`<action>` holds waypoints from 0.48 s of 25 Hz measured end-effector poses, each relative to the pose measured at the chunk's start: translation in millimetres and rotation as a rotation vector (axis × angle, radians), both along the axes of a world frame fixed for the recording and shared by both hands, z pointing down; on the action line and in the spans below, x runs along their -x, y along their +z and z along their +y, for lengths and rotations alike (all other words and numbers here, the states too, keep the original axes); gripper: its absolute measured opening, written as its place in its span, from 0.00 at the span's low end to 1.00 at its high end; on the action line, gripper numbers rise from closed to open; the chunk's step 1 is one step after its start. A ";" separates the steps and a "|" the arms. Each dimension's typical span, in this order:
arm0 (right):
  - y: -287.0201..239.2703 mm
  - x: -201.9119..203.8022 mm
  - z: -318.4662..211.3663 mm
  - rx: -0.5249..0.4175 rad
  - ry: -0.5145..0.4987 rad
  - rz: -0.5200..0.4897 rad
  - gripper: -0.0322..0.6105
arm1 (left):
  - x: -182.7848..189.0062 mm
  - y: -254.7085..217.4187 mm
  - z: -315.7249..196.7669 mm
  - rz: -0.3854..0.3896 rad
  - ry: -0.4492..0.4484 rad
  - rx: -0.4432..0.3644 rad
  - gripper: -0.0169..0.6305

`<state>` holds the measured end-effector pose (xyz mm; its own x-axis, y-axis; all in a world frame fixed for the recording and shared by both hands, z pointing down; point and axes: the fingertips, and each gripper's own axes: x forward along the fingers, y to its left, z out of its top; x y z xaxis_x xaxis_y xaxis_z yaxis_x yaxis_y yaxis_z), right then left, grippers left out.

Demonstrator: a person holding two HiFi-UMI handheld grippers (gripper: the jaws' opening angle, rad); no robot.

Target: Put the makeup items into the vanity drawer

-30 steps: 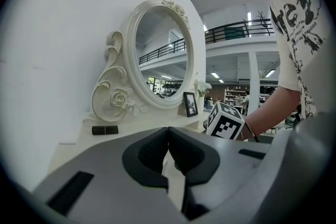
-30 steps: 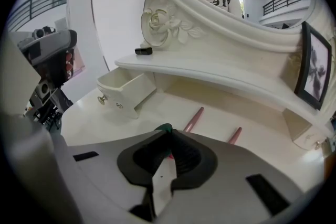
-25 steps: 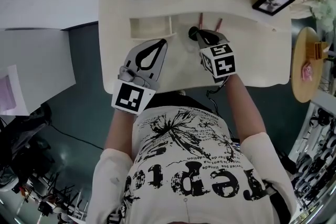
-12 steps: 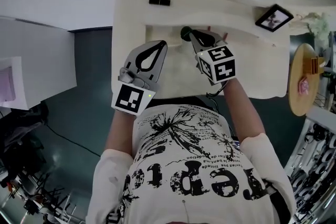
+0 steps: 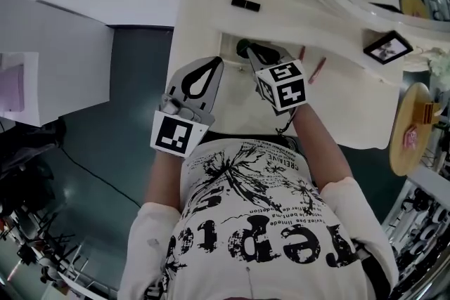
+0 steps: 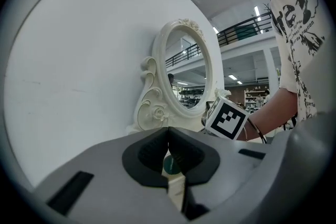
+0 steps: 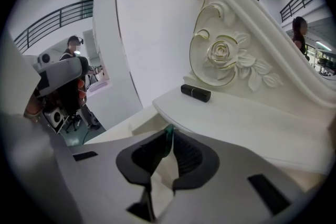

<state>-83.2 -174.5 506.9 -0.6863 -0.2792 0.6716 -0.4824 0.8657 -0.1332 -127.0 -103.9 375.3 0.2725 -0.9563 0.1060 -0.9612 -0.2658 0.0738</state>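
Both grippers have shifted left along the vanity (image 5: 351,116). Your left gripper (image 5: 213,62) (image 6: 168,136) sits nearest, jaws together, empty. Just beyond, your right gripper (image 5: 247,51) (image 7: 169,139) clamps a thin dark green round item (image 5: 241,47) (image 7: 168,132) over the open drawer (image 5: 226,42), at its left end, left of 2 red pencils (image 5: 317,69). Black lipstick (image 5: 246,4) (image 7: 196,93) lies farther back on the vanity top.

One black tube (image 5: 245,4); two red pencils (image 5: 317,69); one green disc (image 5: 243,47); one picture frame (image 5: 388,48); one mirror (image 6: 186,78).
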 end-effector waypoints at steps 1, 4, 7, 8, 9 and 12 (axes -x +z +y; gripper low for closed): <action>-0.1 3.6 0.1 0.009 -0.006 -0.004 0.18 | 2.0 1.0 -0.2 0.005 -0.005 0.006 0.05; -0.7 9.2 4.0 0.042 -0.027 -0.014 0.45 | 2.1 2.7 -1.6 0.013 -0.003 0.014 0.05; -6.3 -0.8 1.6 0.023 -0.010 -0.020 0.46 | -6.3 3.3 -6.8 0.014 0.017 0.018 0.05; -8.4 -6.9 -0.9 0.014 0.001 -0.018 0.47 | -10.5 2.0 -9.9 0.015 0.027 0.015 0.05; -10.4 -14.2 -3.6 0.008 0.014 -0.015 0.47 | -15.3 0.4 -13.1 0.016 0.039 0.010 0.05; -14.3 -43.7 -13.4 0.000 0.070 -0.005 0.47 | -33.1 -4.8 -23.8 0.015 0.079 0.000 0.05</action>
<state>-39.5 -187.9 492.7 -0.6687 -0.3262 0.6682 -0.5409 0.8300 -0.1360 -93.8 -127.7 370.6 0.3483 -0.9319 0.1015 -0.9362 -0.3404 0.0877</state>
